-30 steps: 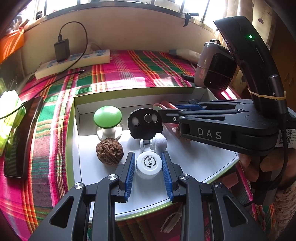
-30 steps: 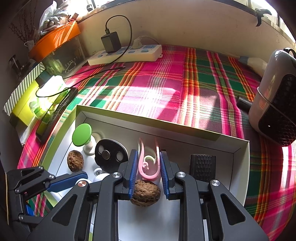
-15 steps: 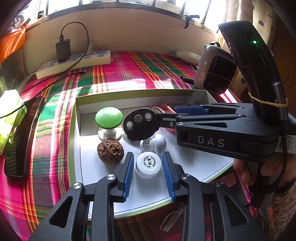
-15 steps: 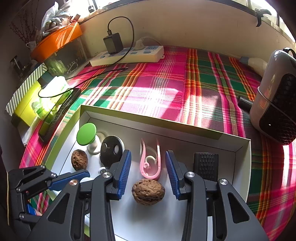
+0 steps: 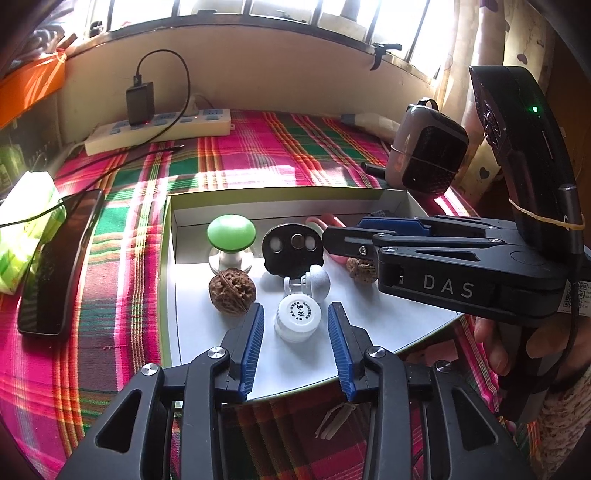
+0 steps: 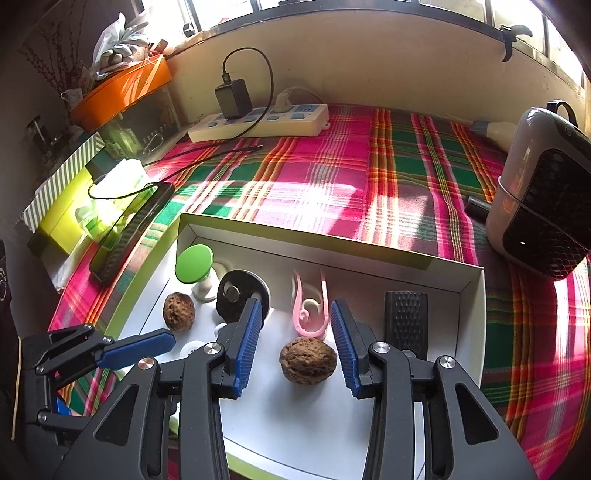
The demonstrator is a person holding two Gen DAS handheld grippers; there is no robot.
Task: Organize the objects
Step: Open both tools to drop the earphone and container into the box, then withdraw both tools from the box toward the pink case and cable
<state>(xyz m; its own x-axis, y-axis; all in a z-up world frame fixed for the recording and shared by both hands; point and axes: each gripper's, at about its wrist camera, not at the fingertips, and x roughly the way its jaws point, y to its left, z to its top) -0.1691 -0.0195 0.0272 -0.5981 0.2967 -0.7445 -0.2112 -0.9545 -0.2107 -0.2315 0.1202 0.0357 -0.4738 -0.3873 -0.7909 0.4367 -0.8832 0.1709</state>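
Landmark: shallow white cardboard box w/ green rim [image 6: 466, 317] on the plaid cloth. Left gripper [image 5: 295, 325] has just been opening – blue pads stand clear either side of the white ribbed plastic bottle cap [image 5: 297, 319], which sits on the box floor near the front edge, beside a brown wrinkled walnut [image 5: 232, 290]. Right gripper [image 6: 293, 341] has also just opened – jaws moderately wide, a second brown walnut [image 6: 307, 362] lying free between them mid-box, w/ a pink plastic clip [image 6: 310, 308] just behind it.

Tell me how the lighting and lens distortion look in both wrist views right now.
Left wrist view: window panes blown out, sun patches on the plaid cloth, edges bowed and vignetted. Right wrist view: glare across the cloth, the box rim curved, corners dark.
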